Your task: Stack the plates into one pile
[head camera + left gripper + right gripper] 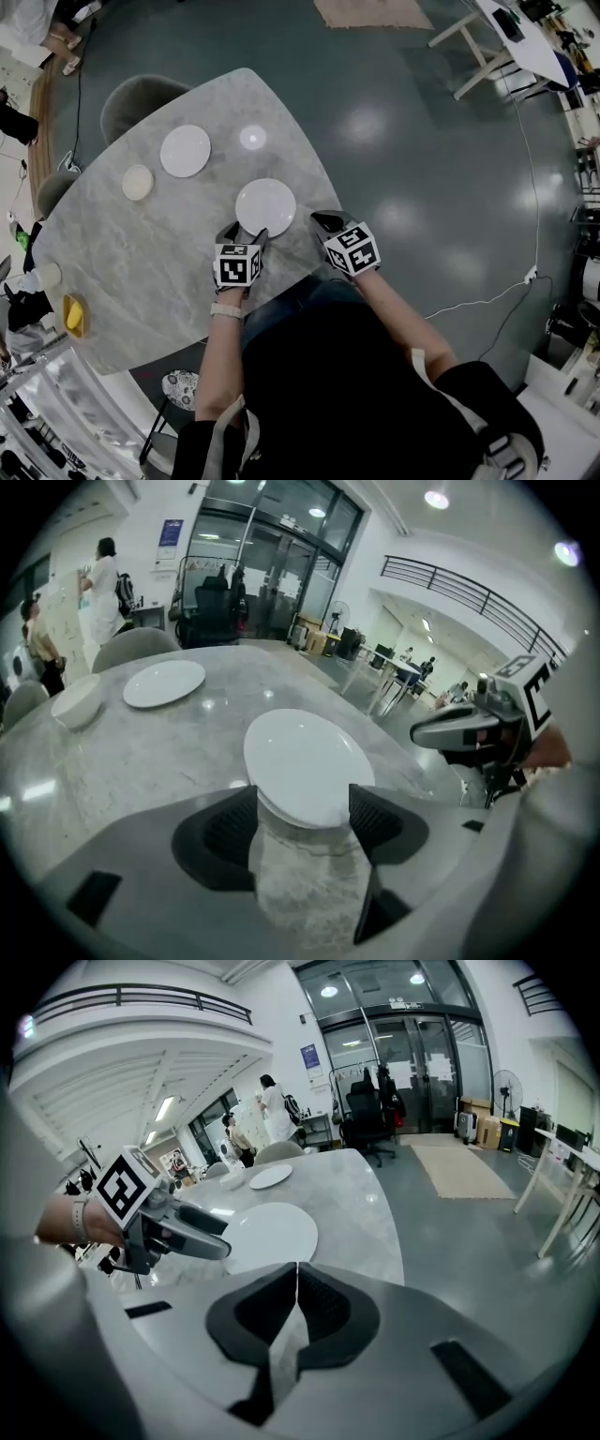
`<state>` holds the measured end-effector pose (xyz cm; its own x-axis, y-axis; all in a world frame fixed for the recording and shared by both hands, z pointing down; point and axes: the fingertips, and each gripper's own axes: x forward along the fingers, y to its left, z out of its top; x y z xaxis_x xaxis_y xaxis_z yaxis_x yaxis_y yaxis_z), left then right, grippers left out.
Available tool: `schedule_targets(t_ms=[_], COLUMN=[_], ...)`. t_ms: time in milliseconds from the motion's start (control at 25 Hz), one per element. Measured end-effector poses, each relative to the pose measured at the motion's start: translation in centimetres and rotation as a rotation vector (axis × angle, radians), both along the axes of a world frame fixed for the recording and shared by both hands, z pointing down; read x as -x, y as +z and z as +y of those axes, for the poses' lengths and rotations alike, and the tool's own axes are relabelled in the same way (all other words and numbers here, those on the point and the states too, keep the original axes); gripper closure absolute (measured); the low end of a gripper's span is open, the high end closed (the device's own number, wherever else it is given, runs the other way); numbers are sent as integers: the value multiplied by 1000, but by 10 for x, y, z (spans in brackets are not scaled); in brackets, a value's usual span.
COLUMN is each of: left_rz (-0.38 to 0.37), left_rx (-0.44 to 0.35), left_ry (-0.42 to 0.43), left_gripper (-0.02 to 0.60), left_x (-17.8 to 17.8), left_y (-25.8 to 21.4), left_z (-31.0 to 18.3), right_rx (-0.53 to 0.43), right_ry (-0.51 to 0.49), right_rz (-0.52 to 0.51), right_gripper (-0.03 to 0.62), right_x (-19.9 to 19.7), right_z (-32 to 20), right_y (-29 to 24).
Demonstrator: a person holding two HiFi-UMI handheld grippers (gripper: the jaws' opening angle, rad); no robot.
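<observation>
A white plate (265, 206) lies on the marble table (141, 262) near its right edge. My left gripper (244, 234) is open at the plate's near rim. In the left gripper view the rim of this plate (305, 766) sits between the spread jaws of the left gripper (302, 813), and the pads do not press on it. A second, larger white plate (185, 150) lies farther back, and a small cream dish (138, 182) lies left of it. My right gripper (323, 223) is shut and empty, just right of the near plate at the table's edge.
The table's curved right edge runs close behind the right gripper. A yellow object (73, 314) and a pale cup (47, 275) sit at the table's left end. Grey chairs (141, 98) stand at the far side. People stand far off in the room.
</observation>
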<state>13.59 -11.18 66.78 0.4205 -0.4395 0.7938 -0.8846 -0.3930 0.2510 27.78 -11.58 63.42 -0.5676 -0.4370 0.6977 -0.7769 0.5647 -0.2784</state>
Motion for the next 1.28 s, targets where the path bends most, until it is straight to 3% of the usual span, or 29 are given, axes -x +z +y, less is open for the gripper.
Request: schedule_targets(t_ms=[160,280,520,840,960,1280], left_rz=[-54,-81,-100,-35,-30,-84], left_rx=[-14,-25,-40,-14,-24,-91], left_ry=[92,103,62,-45,-58,-119], left_gripper=[282,282,281,287,325,526], left_x=[-5,-6,5,31,47,113], left_y=[4,2,-5,-15,-18,-29], left_z=[1,-1,-3,0,-2,-30], right_rx=[-2,-3,-4,8,0,-32], right_ry=[0,2,4,-32,-58,-121], right_rz=[4,5,2,-11,-19,-27], right_gripper=[576,576,576,576,576,576], right_x=[0,-3,-6,20,40,105], right_z=[1,1,4,-6,-18,-66], right_y=[0,-1,-3,-7,-11,-27])
